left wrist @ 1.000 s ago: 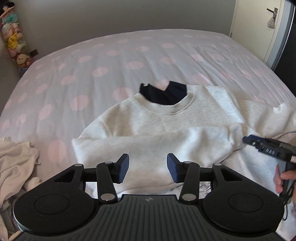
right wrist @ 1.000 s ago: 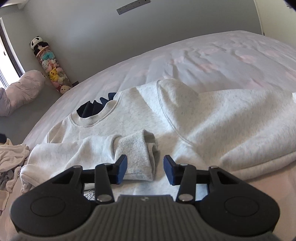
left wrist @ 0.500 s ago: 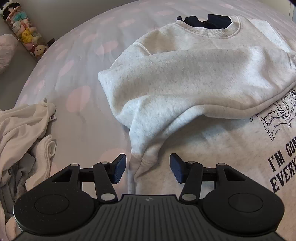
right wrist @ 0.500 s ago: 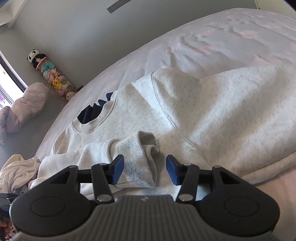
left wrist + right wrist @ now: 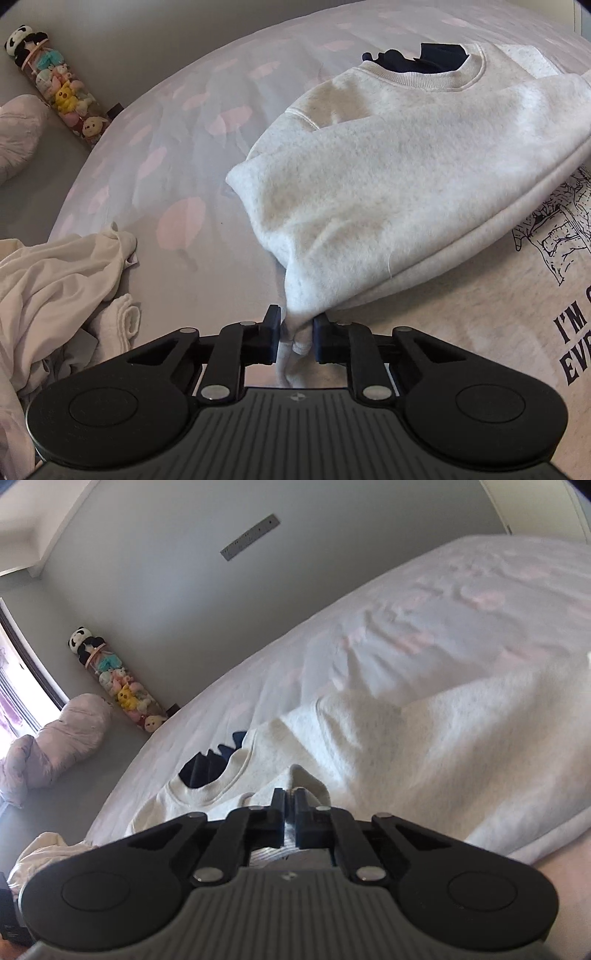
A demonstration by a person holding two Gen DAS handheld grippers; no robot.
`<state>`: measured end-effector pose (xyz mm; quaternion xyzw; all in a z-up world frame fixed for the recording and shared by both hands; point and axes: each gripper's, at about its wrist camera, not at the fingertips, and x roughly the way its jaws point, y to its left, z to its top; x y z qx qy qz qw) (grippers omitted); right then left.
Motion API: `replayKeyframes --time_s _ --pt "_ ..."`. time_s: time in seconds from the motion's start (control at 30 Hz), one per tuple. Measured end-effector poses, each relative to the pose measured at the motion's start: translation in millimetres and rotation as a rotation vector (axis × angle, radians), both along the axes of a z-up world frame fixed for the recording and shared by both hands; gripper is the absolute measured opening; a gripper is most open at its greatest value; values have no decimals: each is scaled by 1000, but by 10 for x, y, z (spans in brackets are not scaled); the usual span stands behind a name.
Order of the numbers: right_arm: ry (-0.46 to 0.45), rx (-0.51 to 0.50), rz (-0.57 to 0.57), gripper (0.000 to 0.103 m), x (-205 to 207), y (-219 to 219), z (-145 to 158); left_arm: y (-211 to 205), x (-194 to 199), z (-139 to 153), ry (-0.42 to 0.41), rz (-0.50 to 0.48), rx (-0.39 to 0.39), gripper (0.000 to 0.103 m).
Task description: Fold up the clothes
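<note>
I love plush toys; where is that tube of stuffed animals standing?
The tube of stuffed animals leans against the grey wall on the floor, far left in both views, beyond the bed and beside a lilac bundle.

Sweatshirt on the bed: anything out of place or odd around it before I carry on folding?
One thing: a dark navy garment pokes out from the sweatshirt at its neck opening. A crumpled white pile of clothes lies beside it. Both grippers, left and right, pinch sweatshirt fabric.
</note>
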<state>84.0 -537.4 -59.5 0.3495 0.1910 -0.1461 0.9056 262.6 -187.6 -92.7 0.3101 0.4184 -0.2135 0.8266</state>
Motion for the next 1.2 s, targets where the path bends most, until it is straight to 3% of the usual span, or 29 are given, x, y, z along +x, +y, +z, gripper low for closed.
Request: replayKeyframes --time_s 0.07,0.2,0.27,0.43,0.5,0.6,0.73,0.8,0.87,0.9,1.2 --pt "13 -37 -22 5 -24 2 70 20 21 -37 18 13 11 14" --pt "180 -52 -7 5 109 12 -201 79 59 -111 52 45 18 14" --pt "206 -33 -6 5 111 -20 -332 104 71 -123 58 55 6 14" --pt "226 -43 -11 6 99 -43 -322 152 90 -98 88 80 -3 14" --pt "256 -60 -41 0 71 -59 -308 184 73 -87 90 91 -7 16" --pt "226 -9 -59 0 1 -146 -299 235 26 -59 104 125 -13 16" --pt "196 -28 -80 6 -59 -171 -161 329 -29 24 109 185 13 28" --pt "176 -18 -101 15 -112 -212 -105 366 -57 96 101 223 34 28" --pt "155 -2 -131 35 -177 -270 -49 385 -94 166 81 254 71 28" --pt "145 10 -149 36 -216 -306 -22 401 -122 206 74 255 71 28" --pt "76 160 -316 44 -814 -671 156 478 -276 561 88 265 -65 29"
